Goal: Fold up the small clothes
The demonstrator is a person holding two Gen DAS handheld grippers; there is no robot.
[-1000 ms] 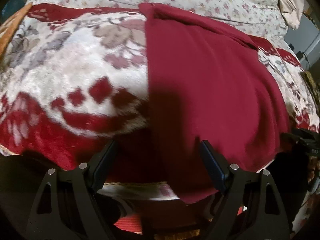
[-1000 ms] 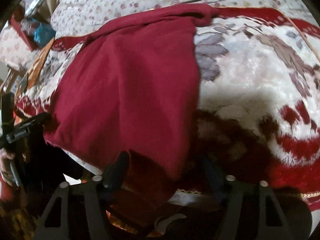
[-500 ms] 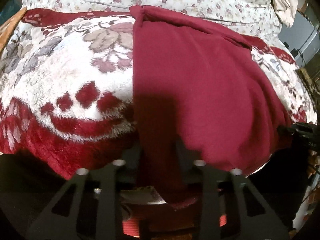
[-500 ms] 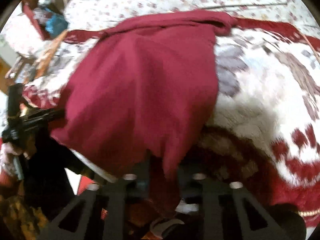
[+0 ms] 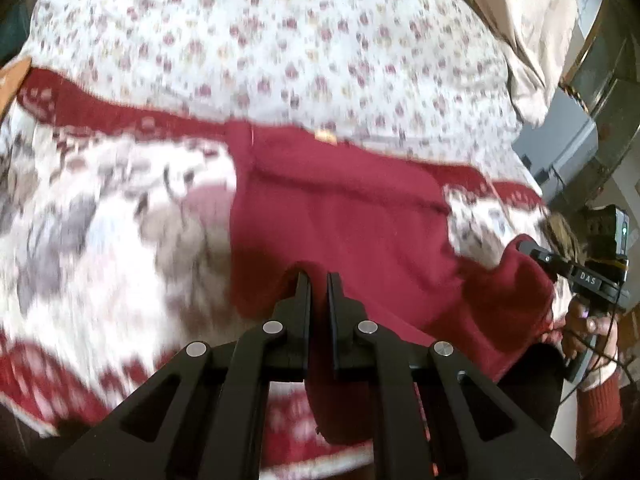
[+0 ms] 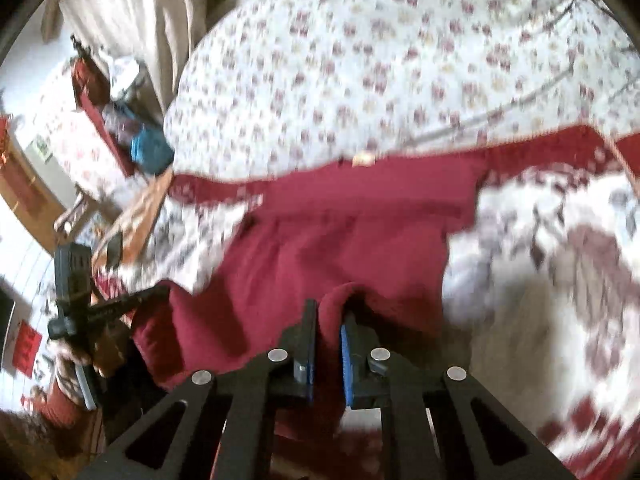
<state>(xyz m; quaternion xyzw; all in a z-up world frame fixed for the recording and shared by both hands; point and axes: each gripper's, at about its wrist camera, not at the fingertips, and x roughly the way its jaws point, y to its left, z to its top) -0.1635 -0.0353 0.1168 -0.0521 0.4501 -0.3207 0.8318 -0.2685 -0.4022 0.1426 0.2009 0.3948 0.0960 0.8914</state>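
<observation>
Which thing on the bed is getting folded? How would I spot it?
Find the fluffy blanket with big red and white flowers. On it lies the dark red garment, pinched by the left gripper and right gripper. It is the only plain, patternless cloth there.

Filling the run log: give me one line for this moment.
left gripper: shut on red garment | right gripper: shut on red garment | near hem raised off blanket
</observation>
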